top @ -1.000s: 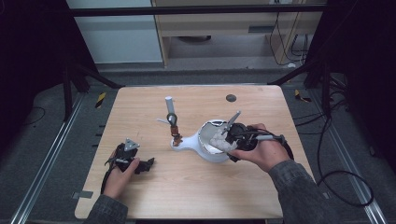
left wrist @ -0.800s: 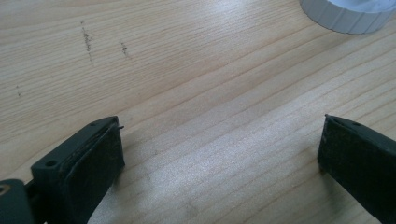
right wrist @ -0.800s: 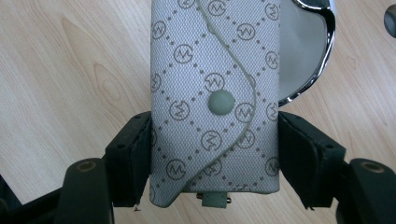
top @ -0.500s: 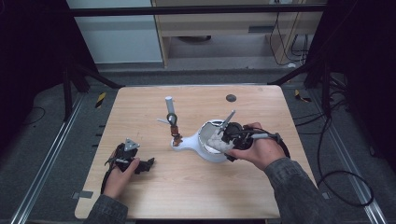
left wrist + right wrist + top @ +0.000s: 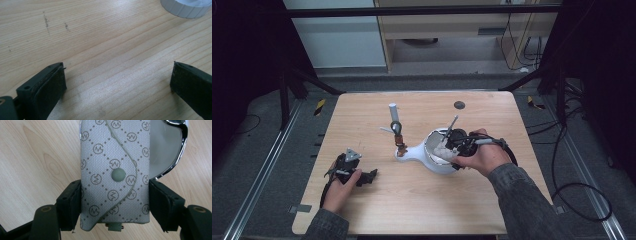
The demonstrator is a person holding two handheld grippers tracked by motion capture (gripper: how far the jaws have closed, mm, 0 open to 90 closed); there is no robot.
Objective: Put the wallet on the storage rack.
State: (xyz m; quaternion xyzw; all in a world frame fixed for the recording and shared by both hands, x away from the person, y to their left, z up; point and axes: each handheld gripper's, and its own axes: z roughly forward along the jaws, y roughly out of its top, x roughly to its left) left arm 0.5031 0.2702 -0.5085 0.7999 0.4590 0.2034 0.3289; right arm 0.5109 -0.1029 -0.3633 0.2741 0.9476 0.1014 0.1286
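A grey fabric key case [image 5: 115, 157] with a diamond logo print and a snap button is clamped by its sides in my right gripper [image 5: 115, 191]. Behind it lies a round mirror [image 5: 165, 150] with a chrome rim. In the high view the right gripper [image 5: 452, 142] hovers over this white, handled mirror [image 5: 427, 156] near the table's middle. My left gripper [image 5: 359, 174] rests on the table at the front left. Its jaws [image 5: 117, 67] stand wide apart over bare wood with nothing between them.
A thin upright stand with a white tube [image 5: 394, 117] rises just left of the mirror's handle. A dark round spot [image 5: 459, 105] marks the wooden table [image 5: 412, 205] at the back. A white ribbed rim [image 5: 185, 8] lies beyond the left gripper.
My right gripper has moved a little to the left, carrying the key case over the mirror. The left gripper has stayed put.
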